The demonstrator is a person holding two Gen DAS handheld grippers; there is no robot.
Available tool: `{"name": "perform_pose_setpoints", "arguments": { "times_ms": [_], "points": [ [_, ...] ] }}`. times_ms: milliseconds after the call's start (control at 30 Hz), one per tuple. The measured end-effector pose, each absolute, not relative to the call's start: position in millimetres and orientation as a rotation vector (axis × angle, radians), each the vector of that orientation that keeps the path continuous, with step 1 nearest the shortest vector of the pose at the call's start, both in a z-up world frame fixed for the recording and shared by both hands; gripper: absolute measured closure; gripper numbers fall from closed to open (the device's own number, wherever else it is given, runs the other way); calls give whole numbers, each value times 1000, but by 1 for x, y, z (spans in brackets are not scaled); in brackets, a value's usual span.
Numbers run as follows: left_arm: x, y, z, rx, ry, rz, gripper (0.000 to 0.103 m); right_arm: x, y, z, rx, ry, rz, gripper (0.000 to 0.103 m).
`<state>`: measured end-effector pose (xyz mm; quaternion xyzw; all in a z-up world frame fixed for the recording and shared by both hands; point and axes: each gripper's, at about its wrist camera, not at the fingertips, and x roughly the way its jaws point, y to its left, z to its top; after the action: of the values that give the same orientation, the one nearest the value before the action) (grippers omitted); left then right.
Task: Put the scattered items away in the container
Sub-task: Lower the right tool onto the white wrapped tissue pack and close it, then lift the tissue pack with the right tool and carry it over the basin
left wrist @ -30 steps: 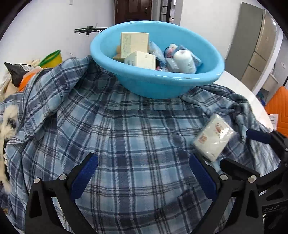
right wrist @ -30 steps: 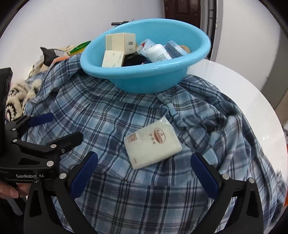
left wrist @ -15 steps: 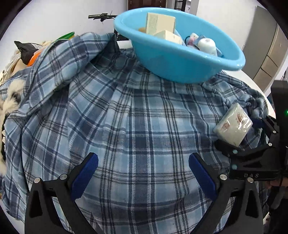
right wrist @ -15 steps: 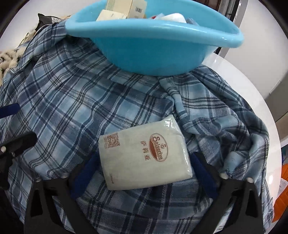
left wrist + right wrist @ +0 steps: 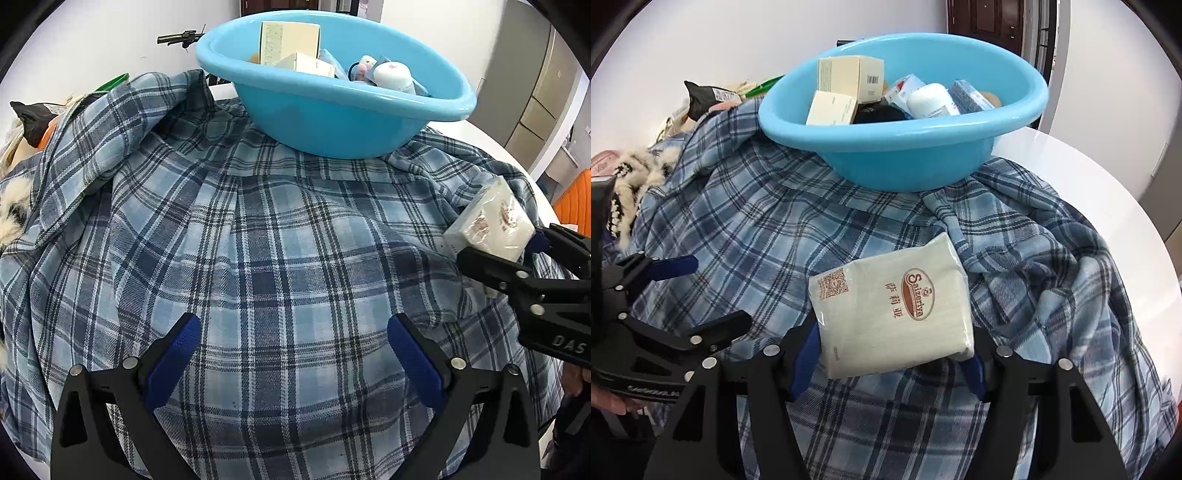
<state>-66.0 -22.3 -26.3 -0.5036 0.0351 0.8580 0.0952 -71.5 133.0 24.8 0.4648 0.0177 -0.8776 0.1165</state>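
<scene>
A big plaid shirt (image 5: 775,236) covers the table, and the blue tub (image 5: 905,147) sits on it at the back. The right claw (image 5: 890,354) squeezes the white tissue pack (image 5: 894,306) — lift it high over the rim, then let go. The left claw (image 5: 291,354) hangs open, holding nothing.

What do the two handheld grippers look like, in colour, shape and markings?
Both the left gripper and the right gripper are matte black, angular frames with triangular cut-outs and silver screws. Their fingers carry blue pads. White lettering shows on the bodies: "DAS" on the right, "GenRobot" partly readable on the left. No cables or sleeves are visible.
</scene>
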Motion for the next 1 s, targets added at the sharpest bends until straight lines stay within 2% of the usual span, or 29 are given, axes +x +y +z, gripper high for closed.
{"name": "perform_pose_setpoints", "arguments": {
  "times_ms": [467, 600, 800, 900, 1000],
  "points": [
    [-62, -11, -20, -1399, 90, 2524, 1, -54, 126, 30, 1320, -25, -2587, 39],
    [-54, -21, 8, -1184, 17, 2652, 1, -35, 131, 61, 1003, -83, -2720, 39],
    [-4, -43, 60, -465, -118, 2883, 0, 26, 131, 109, 326, 9, -2974, 37],
    [9, -44, 69, -301, -96, 2918, 0, 41, 130, 116, 196, 12, -2994, 35],
    [3, -44, 68, -349, -121, 2897, 0, 39, 128, 118, 208, 20, -2987, 35]
  ]
}}
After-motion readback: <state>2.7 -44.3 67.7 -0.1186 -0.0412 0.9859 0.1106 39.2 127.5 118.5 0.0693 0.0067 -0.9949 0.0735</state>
